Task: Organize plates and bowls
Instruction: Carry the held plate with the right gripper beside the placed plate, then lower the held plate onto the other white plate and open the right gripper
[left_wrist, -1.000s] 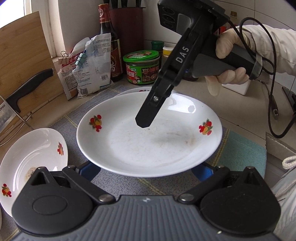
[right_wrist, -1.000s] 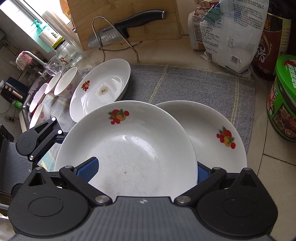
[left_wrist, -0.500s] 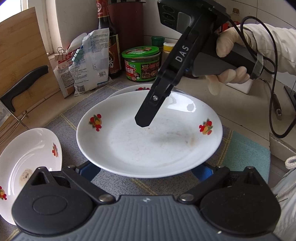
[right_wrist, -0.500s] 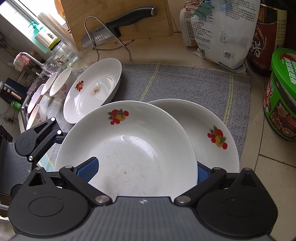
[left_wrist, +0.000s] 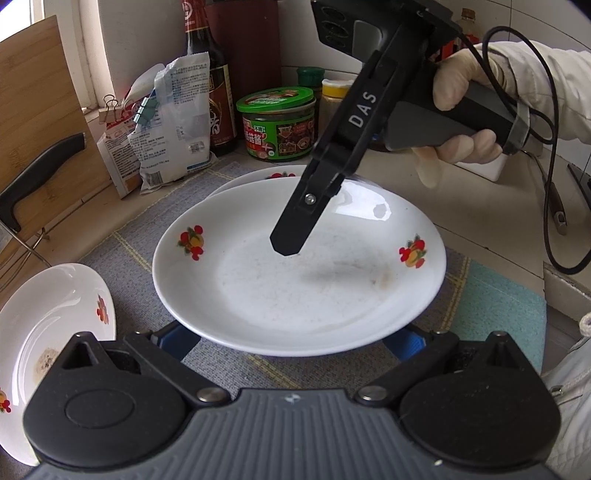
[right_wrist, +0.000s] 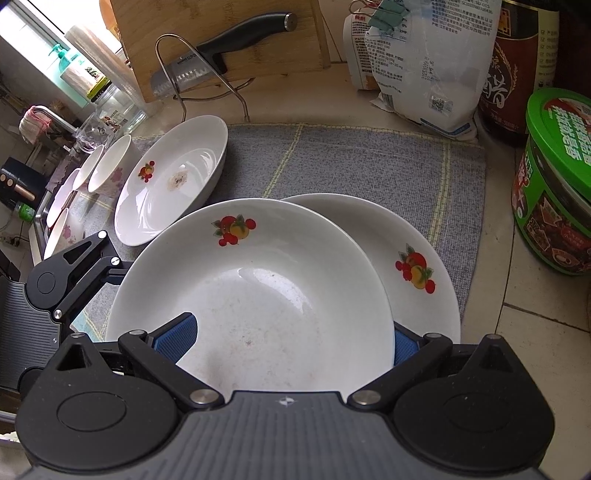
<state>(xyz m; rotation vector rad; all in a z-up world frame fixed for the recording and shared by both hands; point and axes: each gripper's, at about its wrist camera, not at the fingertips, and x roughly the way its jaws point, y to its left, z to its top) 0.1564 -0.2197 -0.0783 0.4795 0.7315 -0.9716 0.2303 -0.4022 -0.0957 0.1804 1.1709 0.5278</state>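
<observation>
A white deep plate (left_wrist: 295, 288) with fruit prints hangs tilted over a second matching plate (right_wrist: 417, 251) that lies on the grey mat (right_wrist: 351, 158). My left gripper (left_wrist: 290, 341) is open, its blue pads wide apart under the plate's near rim, with the tips hidden. My right gripper (right_wrist: 290, 341) is open too. Its left pad (right_wrist: 177, 336) lies over the plate's inside and the right pad sits behind the rim. In the left wrist view one right finger (left_wrist: 295, 229) hovers above the plate and casts a shadow. A third plate (right_wrist: 173, 177) with a stain lies to the left.
Small bowls (right_wrist: 107, 166) stand beyond the stained plate near the sink. A knife (right_wrist: 221, 40) rests in a wire rack against a cutting board. Clipped bags (left_wrist: 173, 122), a sauce bottle (left_wrist: 210, 92) and a green-lidded jar (left_wrist: 280, 122) line the back wall. A gloved hand (left_wrist: 454, 110) holds the right gripper.
Both grippers and the lifted plate have shifted slightly together. More of the lower plate shows behind it, and the stained plate has slid toward the left edge of the left wrist view.
</observation>
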